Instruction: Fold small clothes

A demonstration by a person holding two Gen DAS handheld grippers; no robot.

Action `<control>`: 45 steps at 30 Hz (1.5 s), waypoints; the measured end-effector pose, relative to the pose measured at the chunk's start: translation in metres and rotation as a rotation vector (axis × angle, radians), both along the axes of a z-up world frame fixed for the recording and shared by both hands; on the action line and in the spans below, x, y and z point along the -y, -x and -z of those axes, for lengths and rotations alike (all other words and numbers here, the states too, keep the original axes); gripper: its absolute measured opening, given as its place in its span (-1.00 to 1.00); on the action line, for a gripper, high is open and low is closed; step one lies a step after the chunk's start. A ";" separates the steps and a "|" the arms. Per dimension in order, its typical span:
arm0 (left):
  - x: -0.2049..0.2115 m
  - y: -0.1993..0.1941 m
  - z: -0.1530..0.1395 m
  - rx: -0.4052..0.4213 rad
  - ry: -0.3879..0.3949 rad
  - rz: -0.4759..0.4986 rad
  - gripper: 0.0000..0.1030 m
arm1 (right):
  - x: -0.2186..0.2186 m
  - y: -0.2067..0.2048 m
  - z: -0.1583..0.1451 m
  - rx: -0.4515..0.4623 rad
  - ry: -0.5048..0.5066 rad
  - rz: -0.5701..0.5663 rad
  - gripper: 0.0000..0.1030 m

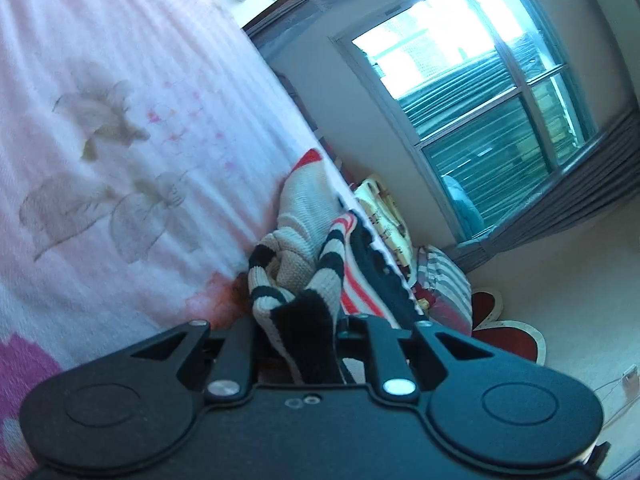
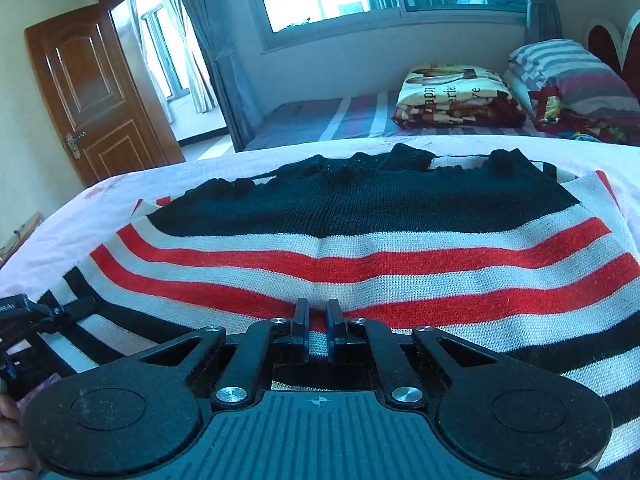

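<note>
Bed with pink floral sheet (image 2: pixel 120 196) serves as the folding area; a broad flat field is offered there for spreading

Knitted sweater, black upper part with cream, red and black stripes (image 2: pixel 360 240), is laid flat on the sheet, filling most of the right wrist view. Stripes are seen running across that view, so the side-to-side axis lies left to right; the black part with its bobbled edge (image 2: pixel 320 168) is turned away toward the window, the striped part toward the viewer. Long axis is judged to run from viewer to far edge, though fisheye bend leaves this uncertain

Left tool (image 1: pixel 308 320) is clenched on a bunched striped piece of the same knit (image 1: pixel 296 280), probably a sleeve or side edge; cloth is gathered between the fingers and raised off the sheet. Held so, it is judged, for carrying that side over the body

Right tool (image 2: pixel 318 316) is nearly closed at the near stripes, a pinch of cream and red knit taken between its blue-edged fingers (image 2: pixel 302 320); the fabric puckers into them. Grip here is judged to anchor or lift the near edge

The left tool is also seen in the right wrist view at far left (image 2: pixel 48 312), touching the sweater's side
</note>
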State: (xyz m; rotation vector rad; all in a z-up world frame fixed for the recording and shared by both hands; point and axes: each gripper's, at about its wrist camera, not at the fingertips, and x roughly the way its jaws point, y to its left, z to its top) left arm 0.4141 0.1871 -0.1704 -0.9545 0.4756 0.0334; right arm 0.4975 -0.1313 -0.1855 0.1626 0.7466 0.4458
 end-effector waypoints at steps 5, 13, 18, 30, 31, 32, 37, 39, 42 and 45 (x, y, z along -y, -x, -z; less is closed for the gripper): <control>0.004 -0.014 -0.013 -0.069 -0.105 0.041 -0.73 | 0.002 0.002 0.001 0.003 -0.020 0.013 -0.89; 0.037 -0.015 -0.071 0.064 -0.168 0.134 -0.73 | 0.021 -0.002 -0.003 -0.054 -0.136 0.045 -0.89; 0.130 -0.043 -0.134 0.088 -0.412 0.386 -0.73 | 0.112 0.008 -0.029 -0.059 -0.387 0.279 -0.87; 0.277 -0.043 -0.096 0.019 -0.608 0.807 0.27 | 0.247 0.038 -0.064 -0.081 -0.571 0.400 0.72; 0.267 -0.037 -0.106 0.049 -0.581 0.775 0.34 | 0.247 0.037 -0.061 -0.102 -0.589 0.382 0.72; 0.249 -0.034 -0.114 0.067 -0.563 0.736 0.35 | 0.244 0.036 -0.057 -0.122 -0.606 0.361 0.72; 0.165 -0.058 -0.116 0.019 -0.532 0.503 0.27 | 0.200 0.015 -0.037 -0.203 -0.593 0.258 0.72; 0.144 -0.068 -0.103 -0.029 -0.511 0.473 0.21 | 0.184 0.007 -0.031 -0.230 -0.564 0.240 0.72; 0.134 -0.077 -0.083 -0.087 -0.461 0.483 0.19 | 0.169 -0.006 -0.023 -0.267 -0.535 0.234 0.65; 0.138 -0.084 -0.065 -0.135 -0.469 0.512 0.24 | 0.157 -0.019 -0.020 -0.290 -0.485 0.217 0.50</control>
